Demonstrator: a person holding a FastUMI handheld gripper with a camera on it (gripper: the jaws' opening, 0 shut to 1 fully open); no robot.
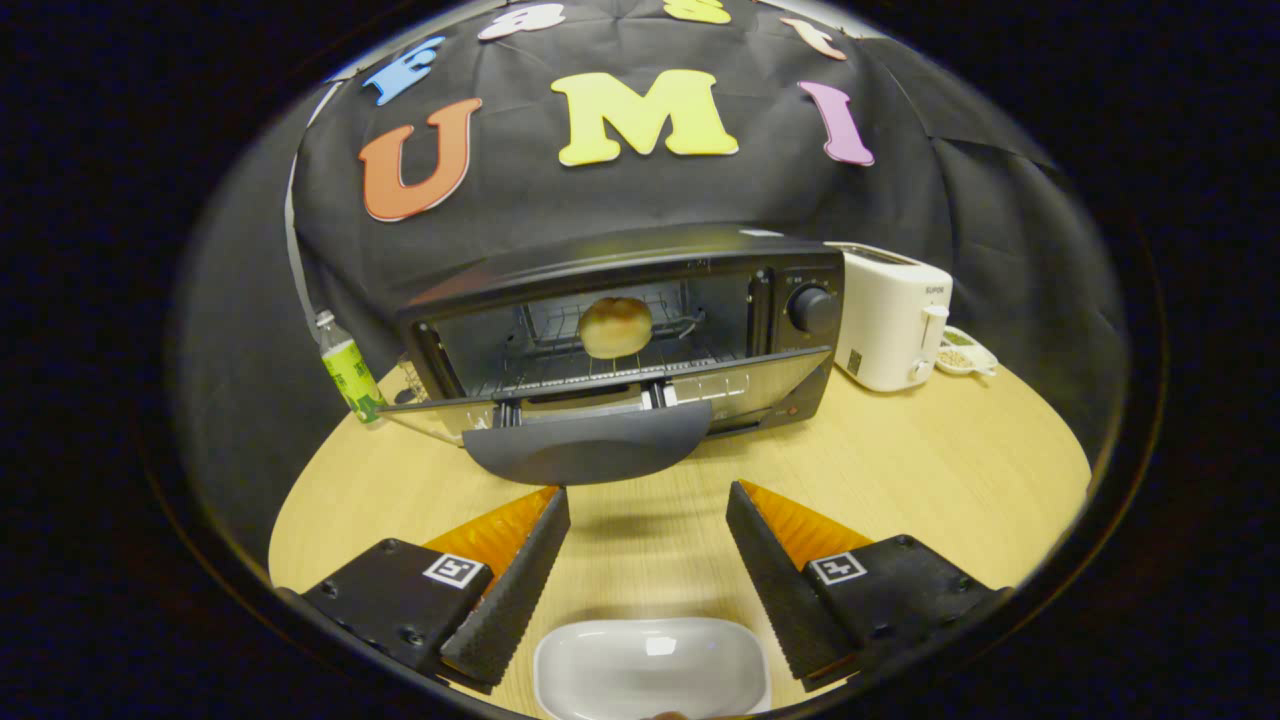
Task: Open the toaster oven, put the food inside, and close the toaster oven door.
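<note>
A black toaster oven (640,330) stands on the wooden table ahead of my fingers, its glass door (600,410) folded down flat toward me, the dark handle (588,447) at its front edge. A round golden bun (615,326) rests on the wire rack inside the oven. My gripper (648,510) is open, with nothing between its two black ridged fingers (520,580); their tips sit a short way before the door handle. Below and between the fingers lies an empty white dish (650,665).
A white pop-up toaster (890,315) stands right of the oven, with a small dish of grains (962,355) beyond it. A green-labelled bottle (348,375) stands at the oven's left. The table's round edge (1050,440) curves close on both sides.
</note>
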